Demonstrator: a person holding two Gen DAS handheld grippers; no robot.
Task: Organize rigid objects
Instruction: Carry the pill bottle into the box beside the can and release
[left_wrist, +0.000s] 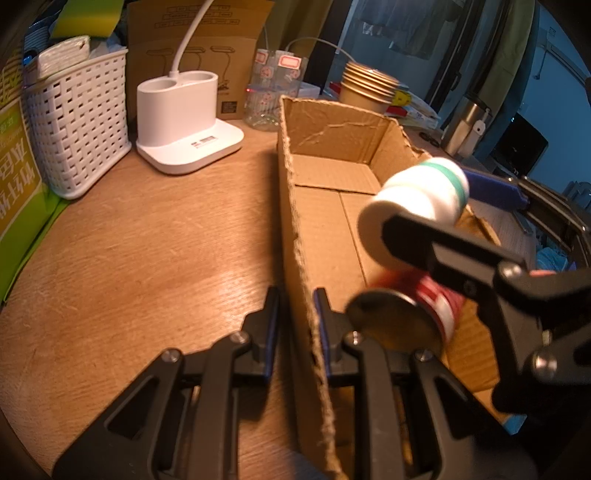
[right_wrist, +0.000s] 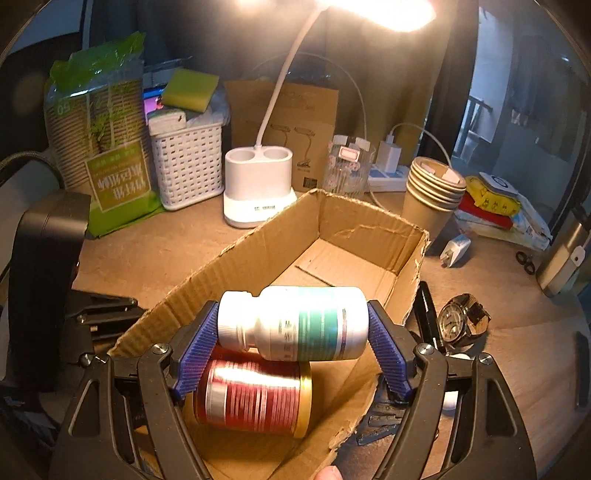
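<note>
An open cardboard box (left_wrist: 332, 144) (right_wrist: 369, 221) stands on the wooden table. My right gripper (right_wrist: 293, 341) is shut on a white pill bottle (right_wrist: 295, 323) with a green band, held sideways by cap and base above the box's near end. The bottle also shows in the left wrist view (left_wrist: 417, 199). A red can (right_wrist: 255, 395) (left_wrist: 413, 314) lies on its side on the box floor below the bottle. My left gripper (left_wrist: 295, 317) is shut on the box's left wall (left_wrist: 299, 258), one finger on each side of it.
A white lamp base (left_wrist: 184, 122) (right_wrist: 258, 188), a white woven basket (left_wrist: 77, 122) (right_wrist: 188, 162) and a green paper-cup pack (right_wrist: 103, 147) stand at the back. Stacked paper cups (right_wrist: 432, 192), a glass jar (right_wrist: 347, 170), a charger (right_wrist: 454, 249), a wristwatch (right_wrist: 461, 319) and a steel flask (right_wrist: 565, 254) lie to the right.
</note>
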